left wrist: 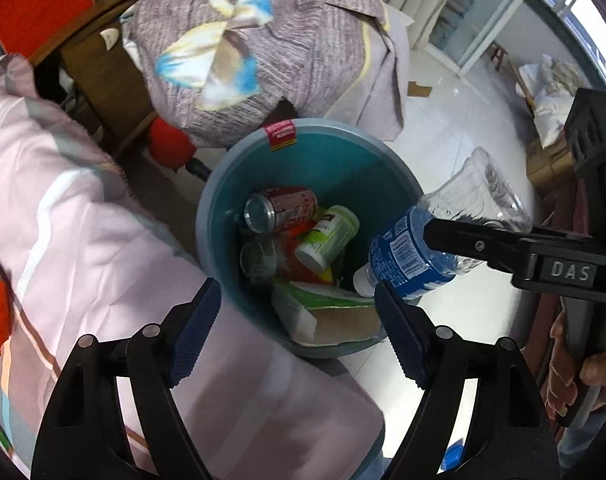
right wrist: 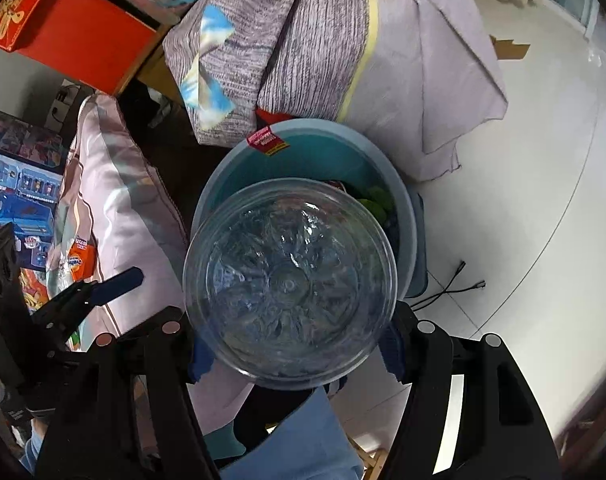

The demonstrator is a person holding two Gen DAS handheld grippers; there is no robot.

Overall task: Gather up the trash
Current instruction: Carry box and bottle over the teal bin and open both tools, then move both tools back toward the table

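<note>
Pink striped bedding (left wrist: pixel 83 240) fills the left of both views, with a grey patterned blanket (left wrist: pixel 263 48) heaped behind and white tiled floor (left wrist: pixel 443 128) open to the right. Between them stands a blue bin (left wrist: pixel 323 160), its rim touching the bedding on the left and the blanket at the back; only its right side faces bare floor.

Right gripper (right wrist: pixel 293 354), held in a hand (left wrist: pixel 575 364), reaches in from the right and clamps a clear plastic bottle (left wrist: pixel 435 236) by its body. The bottle is tilted cap-down over the bin's right rim. Left gripper (left wrist: pixel 299 332) hovers above the bin's near rim, jaws wide apart and holding nothing.

Left wrist view alone shows the bin's contents: 1 flattened carton (left wrist: pixel 327 316), 1 red can (left wrist: pixel 279 210) and 1 green-and-white tube (left wrist: pixel 327 236). Right wrist view shows only the bottle's round base (right wrist: pixel 289 282), which hides most of the bin; an orange wrapper (right wrist: pixel 81 256) lies on the bedding, and black cables (right wrist: pixel 451 284) cross the floor just right of the bin.
</note>
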